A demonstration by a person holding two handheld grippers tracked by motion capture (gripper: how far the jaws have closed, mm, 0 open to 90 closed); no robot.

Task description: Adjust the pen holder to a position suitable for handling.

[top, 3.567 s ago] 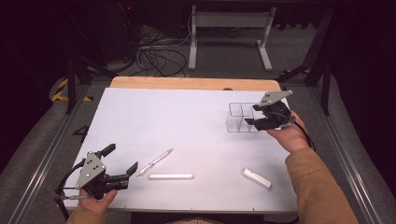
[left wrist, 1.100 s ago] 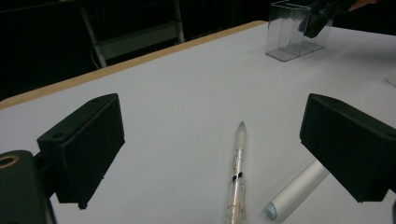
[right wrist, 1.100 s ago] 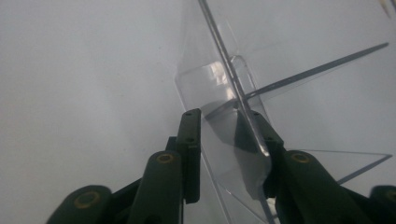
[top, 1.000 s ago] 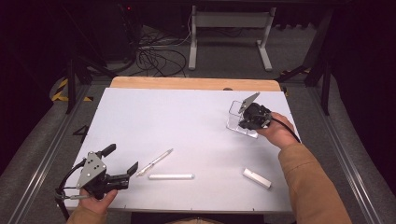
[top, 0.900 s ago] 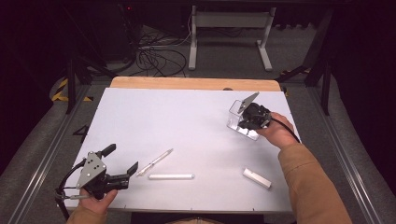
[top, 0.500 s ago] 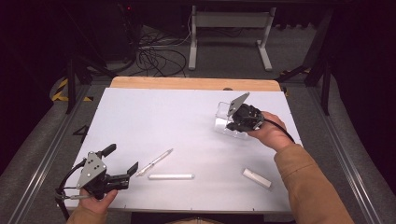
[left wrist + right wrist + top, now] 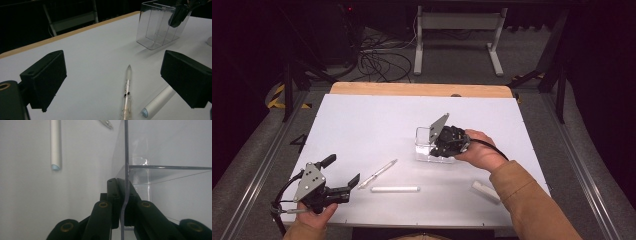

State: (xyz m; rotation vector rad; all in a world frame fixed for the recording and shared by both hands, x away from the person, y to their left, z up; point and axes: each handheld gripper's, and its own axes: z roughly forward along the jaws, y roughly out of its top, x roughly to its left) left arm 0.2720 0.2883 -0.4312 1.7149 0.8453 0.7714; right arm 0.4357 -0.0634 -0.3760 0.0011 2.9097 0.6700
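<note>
Item: clear acrylic organiser (image 7: 430,146), a box with compartments, on the white table (image 7: 362,120) right of centre, well apart from the near edge. Held by: right gripper (image 7: 446,141), jaws closed flat on one thin side wall, the pane pinched between the pads; the right gripper view shows that wall (image 7: 125,157) rising edge-on from between the two black jaws, with an inner divider meeting it at right angles. Step in hand, as judged: shifting the organiser across the table toward the writing things. Handling advice: keep the pinch firm and the base level or barely lifted, since a single-wall grip lets the box swing or twist; slide slowly, and stop short of the pens so none is knocked. Nearby: a clear pen (image 7: 377,173) and a white marker (image 7: 395,189) lying near the front edge, and a second white marker (image 7: 485,191) lying apart at the right, near the sleeve. Left gripper (image 7: 343,186): jaws wide open, empty, hovering low at the near left corner, pointing at the clear pen. View notes: the left gripper view gives the pen's transparent barrel (image 7: 126,93) and the marker's blue end (image 7: 146,112), plus the organiser's compartments (image 7: 160,27) in side profile; the high view gives the overall layout; the right gripper view gives pad contact on the pane.
</note>
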